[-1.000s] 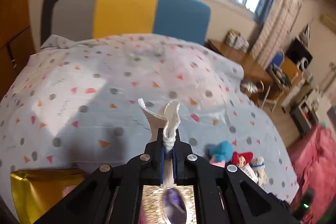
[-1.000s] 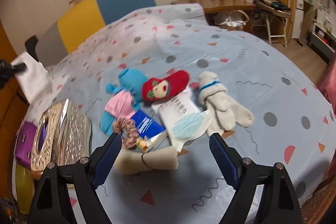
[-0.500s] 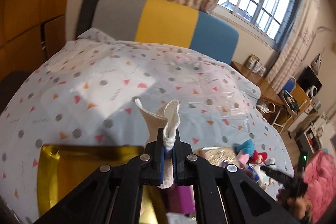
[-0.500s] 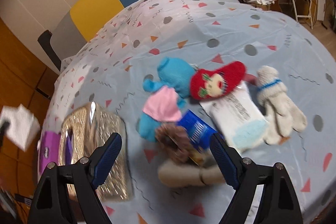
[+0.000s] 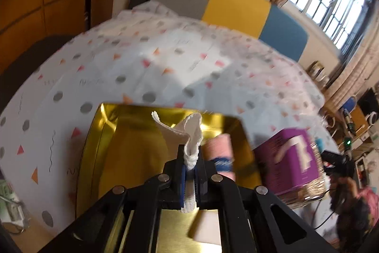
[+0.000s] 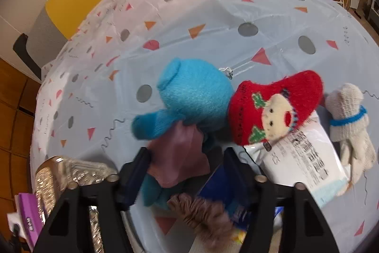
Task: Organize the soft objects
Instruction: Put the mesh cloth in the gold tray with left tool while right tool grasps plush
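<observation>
Right wrist: tool (image 6: 187, 172) closing around half-hidden pink cloth (image 6: 180, 158) (blurred).

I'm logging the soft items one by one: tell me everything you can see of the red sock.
The red sock is fuzzy knit with a cream doll face and green leaf shapes on its side. It lies flat on the bed sheet, toe pointing up-right, cuff down-left. It touches the blue plush on its left and overlaps a white packet below.
</observation>
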`<state>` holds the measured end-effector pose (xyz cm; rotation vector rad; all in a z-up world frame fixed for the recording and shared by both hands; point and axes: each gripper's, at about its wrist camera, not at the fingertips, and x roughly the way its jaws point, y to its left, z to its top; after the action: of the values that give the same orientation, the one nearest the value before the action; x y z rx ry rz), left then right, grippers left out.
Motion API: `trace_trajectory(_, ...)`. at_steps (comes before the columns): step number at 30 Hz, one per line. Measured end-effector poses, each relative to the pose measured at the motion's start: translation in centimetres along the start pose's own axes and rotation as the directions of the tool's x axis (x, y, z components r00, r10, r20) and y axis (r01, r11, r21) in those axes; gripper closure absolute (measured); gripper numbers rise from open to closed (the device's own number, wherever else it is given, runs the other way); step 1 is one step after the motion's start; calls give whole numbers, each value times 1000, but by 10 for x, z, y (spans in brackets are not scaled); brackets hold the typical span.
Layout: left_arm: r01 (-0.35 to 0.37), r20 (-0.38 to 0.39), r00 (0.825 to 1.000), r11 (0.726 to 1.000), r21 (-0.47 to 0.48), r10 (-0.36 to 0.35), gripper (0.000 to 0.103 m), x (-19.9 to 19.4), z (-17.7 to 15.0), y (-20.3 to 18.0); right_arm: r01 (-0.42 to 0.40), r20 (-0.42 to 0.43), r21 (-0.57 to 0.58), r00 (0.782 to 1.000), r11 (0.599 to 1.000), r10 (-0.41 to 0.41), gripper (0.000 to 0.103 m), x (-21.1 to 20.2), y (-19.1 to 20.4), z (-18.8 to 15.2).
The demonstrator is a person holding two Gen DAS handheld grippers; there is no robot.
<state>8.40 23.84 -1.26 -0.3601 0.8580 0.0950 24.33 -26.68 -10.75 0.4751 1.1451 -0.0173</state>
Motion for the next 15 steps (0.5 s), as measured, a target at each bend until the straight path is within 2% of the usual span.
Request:
trace_trajectory(1, -9, -14, 1000, 1000, -7, 9, 97, 8, -2, 4, -12, -11, 4, 1000, 1000, 12, 57, 4, -1, 0)
trace_trajectory(2, -10, -32, 999, 1000, -4, 10, 97, 17, -3, 5, -16, -24, 3, 1000, 1000, 16, 60, 8, -1, 0)
trace_trajectory(4, -17, -44, 999, 1000, 7, 17, 97, 31, -2, 2, 0, -51, -20, 999, 1000, -1, 60, 19, 2, -2)
trace_trajectory(8, -9, -78, 997, 1000, 16, 11, 97, 62, 4, -8, 40, -33, -89, 999, 995, -43, 60, 20, 12, -4)
trace_trajectory(9, -1, -84, 996, 1000, 21, 3, 94, 70, 6, -11, 46, -34, -99, 998, 994, -49, 60, 21, 13, -4)
trace_trajectory(11, -4, -88, 996, 1000, 15, 5, 75, 79, 10, -14, 47, -40, -107, 998, 993, -52, 60, 22, 13, -2)
trace_trajectory(12, -3, -86, 996, 1000, -2, 2, 56, 81, 10, -15, 46, -44, -110, 998, 993, -51, 60, 22, 13, -2)
trace_trajectory(13, 1, -76, 997, 1000, -13, -1, 42, 80, 11, -16, 43, -47, -112, 998, 993, -49, 60, 22, 12, -1)
trace_trajectory(15, -10, -46, 999, 1000, -26, 9, 36, 73, 10, -17, 41, -49, -120, 998, 992, -47, 60, 25, 13, 0)
